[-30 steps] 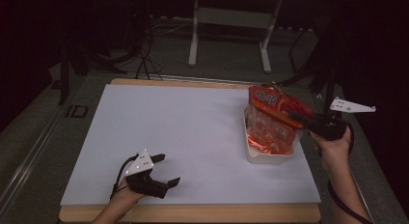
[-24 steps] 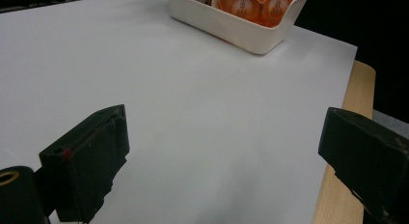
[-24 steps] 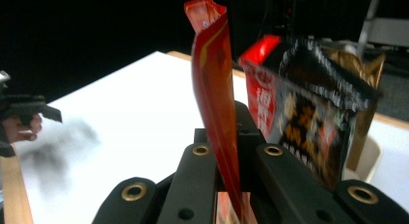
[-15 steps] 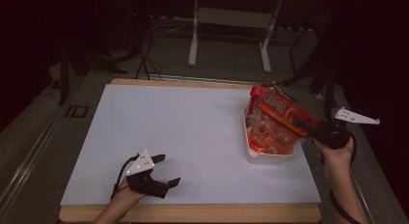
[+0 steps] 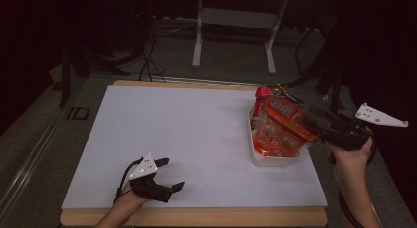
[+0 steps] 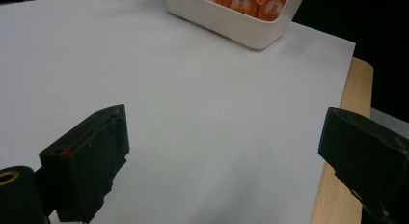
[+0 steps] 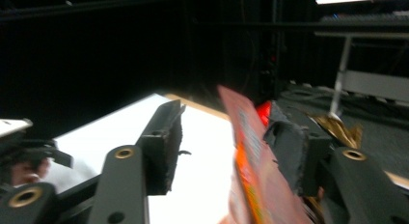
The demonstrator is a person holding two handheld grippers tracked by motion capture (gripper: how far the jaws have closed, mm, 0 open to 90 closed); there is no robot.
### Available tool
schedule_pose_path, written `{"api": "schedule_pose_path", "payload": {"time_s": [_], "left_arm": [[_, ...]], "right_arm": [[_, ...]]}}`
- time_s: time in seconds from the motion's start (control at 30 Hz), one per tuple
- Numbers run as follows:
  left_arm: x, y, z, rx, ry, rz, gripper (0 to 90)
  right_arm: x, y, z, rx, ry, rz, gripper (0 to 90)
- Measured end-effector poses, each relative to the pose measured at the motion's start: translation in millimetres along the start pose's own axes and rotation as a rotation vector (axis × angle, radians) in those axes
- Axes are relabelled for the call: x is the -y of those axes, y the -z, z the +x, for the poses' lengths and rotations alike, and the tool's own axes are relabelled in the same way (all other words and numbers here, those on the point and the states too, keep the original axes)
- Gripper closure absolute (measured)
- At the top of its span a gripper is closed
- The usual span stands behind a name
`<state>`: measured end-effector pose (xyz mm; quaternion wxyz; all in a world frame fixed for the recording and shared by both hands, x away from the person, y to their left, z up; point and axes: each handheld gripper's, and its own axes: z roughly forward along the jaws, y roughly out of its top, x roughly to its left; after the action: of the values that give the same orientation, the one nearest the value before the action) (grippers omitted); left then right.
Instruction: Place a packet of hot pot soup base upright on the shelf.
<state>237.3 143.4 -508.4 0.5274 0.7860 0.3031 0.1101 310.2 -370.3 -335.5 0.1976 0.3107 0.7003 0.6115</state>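
On the near left part of the white sheet point(image 5: 187, 139) that covers the wooden table point(image 5: 196, 217), the left gripper point(image 5: 169, 175) rests low in the person's left hand point(image 5: 129, 196). Its two black jaws are spread wide apart, and there is nothing between them but bare white sheet. Further to the right sits a white plastic tub point(image 5: 273, 160), close to the right edge of the sheet. It is full of small orange packets point(image 5: 273, 142). A big shiny orange snack bag point(image 5: 282, 117) leans over the top of the tub, tilted, with its crinkly top end pointing to the far side of the table. On the far right, the person's right hand point(image 5: 350, 161) holds the right gripper point(image 7: 224, 144) by the bag. Its jaws have just been opening and now stand about half way apart. The bag's edge is between them, up against one jaw, and the other jaw is clear of it, so the bag is not squeezed.
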Motion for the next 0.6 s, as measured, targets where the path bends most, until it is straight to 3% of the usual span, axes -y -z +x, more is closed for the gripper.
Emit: {"api": "schedule_pose_path", "payload": {"time_s": [0.27, 0.47, 0.6], "left_arm": [[-0.3, 1.4, -0.6, 0.002, -0.006, -0.008, 4.4], [0.0, 2.3, -0.4, 0.003, -0.007, -0.01, 4.5], [0.1, 3.1, -0.3, 0.005, -0.009, -0.013, 4.5]], "right_arm": [[-7.7, -10.8, 30.8, -0.087, 0.033, 0.005, 37.9], [5.9, -29.3, 47.4, -0.164, 0.026, 0.039, 30.1], [19.8, -43.3, 56.1, -0.186, 0.049, 0.078, 26.0]]}}
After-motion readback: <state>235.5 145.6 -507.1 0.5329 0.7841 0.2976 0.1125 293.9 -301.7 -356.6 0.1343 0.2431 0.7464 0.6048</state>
